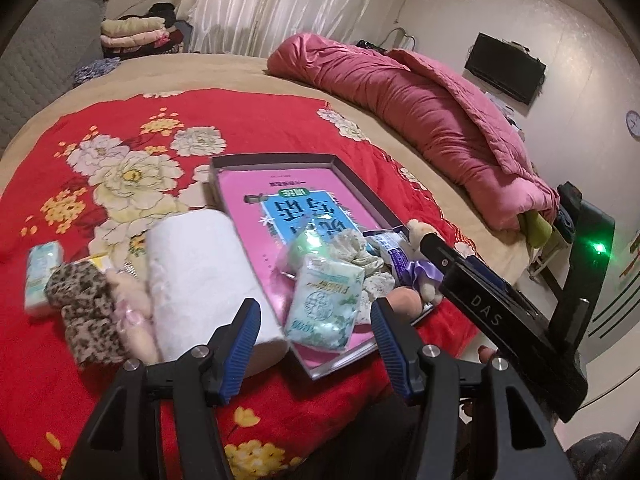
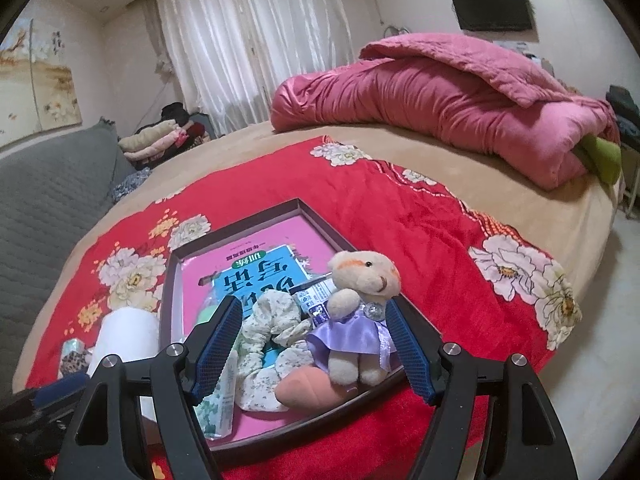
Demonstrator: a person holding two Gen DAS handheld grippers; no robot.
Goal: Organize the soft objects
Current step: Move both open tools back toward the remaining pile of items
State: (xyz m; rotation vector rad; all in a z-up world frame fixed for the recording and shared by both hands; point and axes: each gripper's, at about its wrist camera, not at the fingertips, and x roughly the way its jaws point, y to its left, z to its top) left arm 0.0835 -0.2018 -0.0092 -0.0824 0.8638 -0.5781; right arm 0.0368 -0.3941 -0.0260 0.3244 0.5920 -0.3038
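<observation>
- The left gripper (image 1: 316,332) is hanging over the near edge of the shallow tray (image 1: 276,159), its tongs spread with nothing between the pads; the green tissue pack (image 1: 326,300) is lying in the tray just beyond them
- The right gripper (image 2: 314,346) is also standing spread, its pads either side of the plush bear (image 2: 360,320) in the purple dress without pressing on it
- The bear is sitting at the tray's near right corner, leaning over the rim, beside the floral scrunchie (image 2: 272,336) and a peach plush piece (image 2: 308,388)
- Still lying outside, on the red floral blanket (image 1: 256,120) off the tray's left edge: the white paper roll (image 1: 200,272), a leopard scrunchie (image 1: 86,300) and another tissue pack (image 1: 42,276)
- Risk: the bear is looking top-heavy at the rim, so a brushing finger could be tipping it out onto the blanket
- Risk: the roll is lying on its side and may be rolling away if nudged
- Risk: the two grippers are working close together and could be colliding over the crowded near corner
</observation>
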